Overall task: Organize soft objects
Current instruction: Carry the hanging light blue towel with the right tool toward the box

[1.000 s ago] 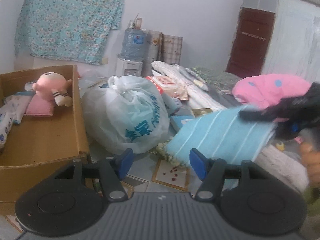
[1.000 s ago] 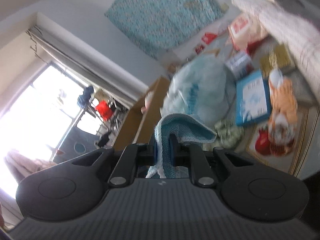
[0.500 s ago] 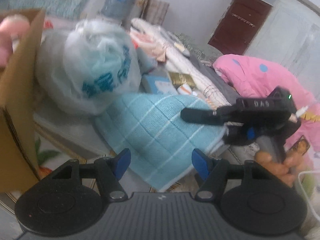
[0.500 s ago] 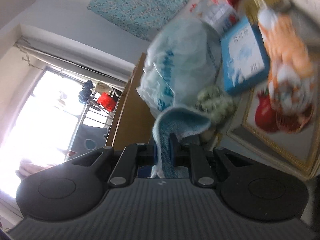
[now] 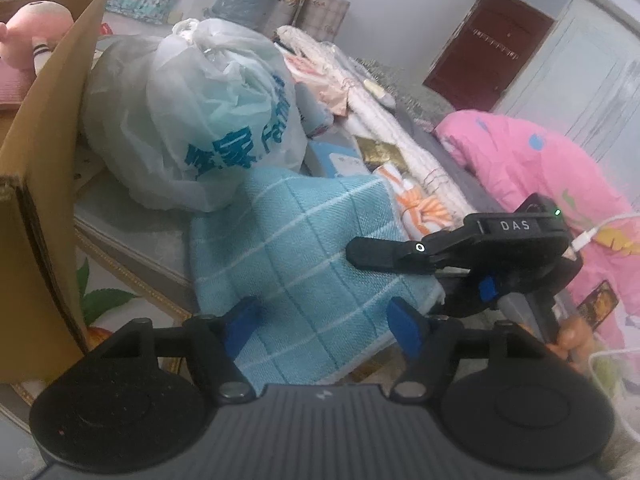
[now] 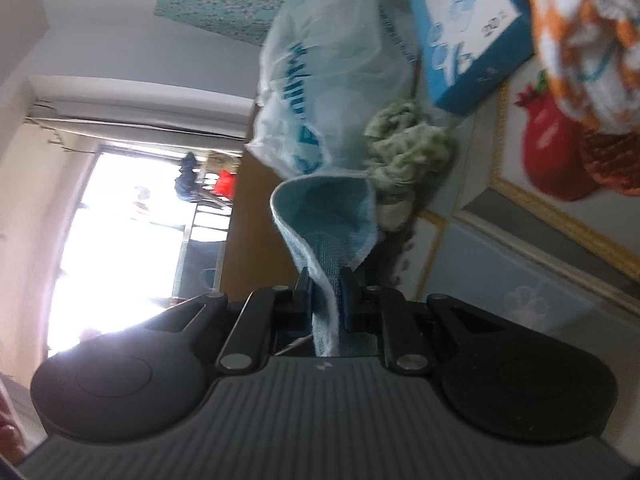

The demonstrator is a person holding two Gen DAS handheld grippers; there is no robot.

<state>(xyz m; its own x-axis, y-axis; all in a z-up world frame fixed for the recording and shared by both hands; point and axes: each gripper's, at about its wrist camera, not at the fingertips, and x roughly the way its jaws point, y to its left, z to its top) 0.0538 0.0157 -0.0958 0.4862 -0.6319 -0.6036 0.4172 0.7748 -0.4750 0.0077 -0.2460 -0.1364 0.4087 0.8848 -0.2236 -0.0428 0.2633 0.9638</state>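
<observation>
A light blue towel with white stripes (image 5: 304, 264) hangs in front of me; its lower part lies between my left gripper's blue pads. My left gripper (image 5: 324, 324) is open around it. My right gripper (image 6: 326, 300) is shut on the towel's edge (image 6: 328, 216); it also shows in the left wrist view (image 5: 460, 256), holding the towel's right side. A cardboard box (image 5: 44, 184) stands at the left with a pink plush toy (image 5: 32, 28) inside.
A white plastic bag with blue print (image 5: 200, 112) sits behind the towel. A blue box (image 6: 472, 32), an orange-and-white cloth (image 5: 420, 204), a green cloth (image 6: 408, 144) and rolled pale textiles (image 5: 380, 104) lie nearby. A pink blanket (image 5: 552, 168) is at the right.
The towel has come down and closer, now between my left pads. The right gripper has tilted and moved toward the floor, still gripping the towel. The left view has swung right.
</observation>
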